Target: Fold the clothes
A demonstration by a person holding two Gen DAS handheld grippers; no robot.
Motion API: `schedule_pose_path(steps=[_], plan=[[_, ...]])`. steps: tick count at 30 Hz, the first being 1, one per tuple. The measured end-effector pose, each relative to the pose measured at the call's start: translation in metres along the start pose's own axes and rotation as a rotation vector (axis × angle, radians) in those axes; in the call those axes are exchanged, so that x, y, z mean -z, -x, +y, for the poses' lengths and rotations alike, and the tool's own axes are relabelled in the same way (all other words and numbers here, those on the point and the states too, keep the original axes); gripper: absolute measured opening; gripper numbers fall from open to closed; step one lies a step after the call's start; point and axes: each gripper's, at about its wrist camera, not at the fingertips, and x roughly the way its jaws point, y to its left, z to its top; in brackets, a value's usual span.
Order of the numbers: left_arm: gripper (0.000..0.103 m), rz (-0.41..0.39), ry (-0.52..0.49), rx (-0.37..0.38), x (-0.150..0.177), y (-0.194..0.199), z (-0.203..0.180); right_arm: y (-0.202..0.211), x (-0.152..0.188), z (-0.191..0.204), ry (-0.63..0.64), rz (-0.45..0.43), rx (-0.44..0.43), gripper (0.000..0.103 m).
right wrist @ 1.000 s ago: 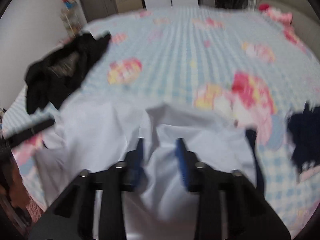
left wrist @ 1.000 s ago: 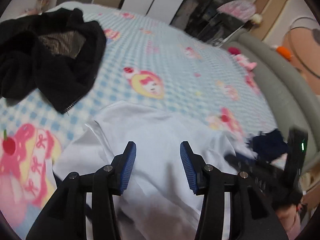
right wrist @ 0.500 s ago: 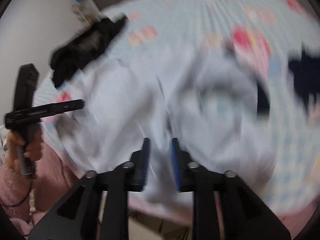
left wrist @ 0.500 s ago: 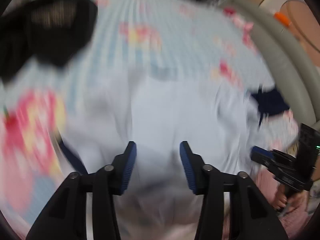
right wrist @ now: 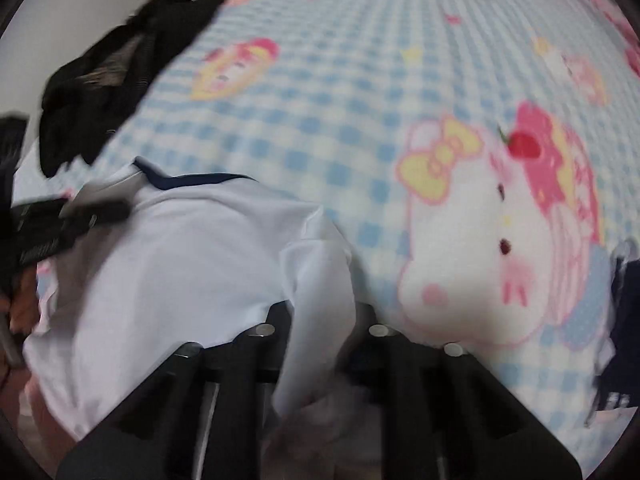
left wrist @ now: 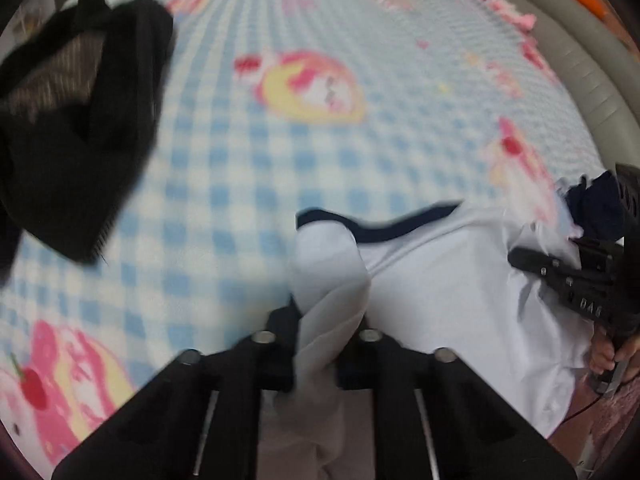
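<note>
Grippers pinching a white shirt at the bed's near edge

Left gripper (left wrist: pixel 330 344) and right gripper (right wrist: pixel 320 340) have just been closing and now each clamps a bunched fold of the white shirt (left wrist: pixel 440 280), low centre in both views on the checked blanket (left wrist: pixel 320 160). Thin, limp cloth: likely light and prone to sag, so hems or corners seem the best holds.

I closed left claw (left wrist: pixel 318 344) on white shirt (left wrist: pixel 440 280) | closed right claw (right wrist: pixel 320 340) on its other edge | navy trim showed
</note>
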Motion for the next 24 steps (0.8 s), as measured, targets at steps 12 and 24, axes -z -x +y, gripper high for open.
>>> schedule_pose_path(steps=[12,24], plan=[[0.007,-0.652,-0.160,0.101,-0.125,0.272,-0.071,0.293,-0.115,0.024,-0.028,-0.755,0.144,0.010],[0.010,-0.048,-0.193,0.048,0.052,0.062,-0.037,0.058,0.059,0.012,-0.128,-0.154,0.047,0.011]])
